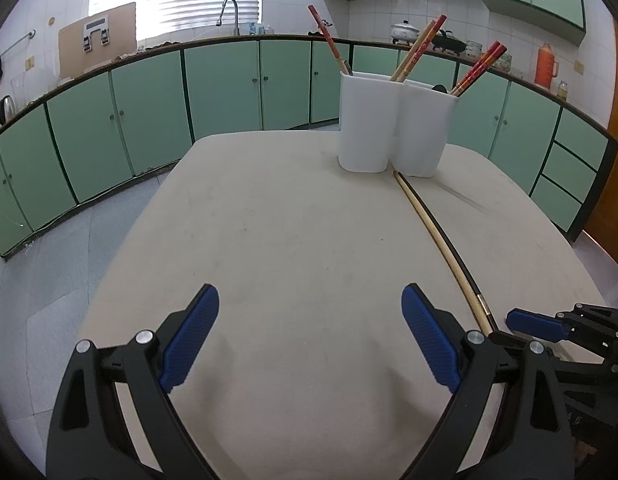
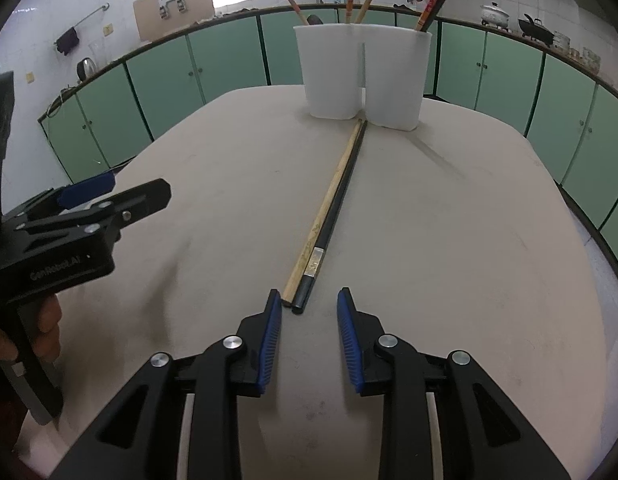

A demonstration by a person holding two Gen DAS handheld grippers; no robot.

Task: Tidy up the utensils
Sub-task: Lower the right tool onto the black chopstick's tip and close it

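The right gripper (image 2: 309,300), fingers parted and empty, hung just short of the near ends of the pale bamboo and black chopsticks (image 2: 329,208) lying mid-desk toward the white twin-cup plastic holder (image 2: 365,76), the pickup seemingly awaiting a short advance, while the left gripper (image 1: 309,300) gaped idle.

Your left wrist view looks forward and down along its claw (image 1: 310,300) over the desk (image 1: 289,240), close to the surface. Your right wrist view does likewise from beside it. Both share the white holder (image 1: 393,128) at upper centre, the lying chopsticks (image 2: 333,208) and the green cabinets (image 1: 149,112).
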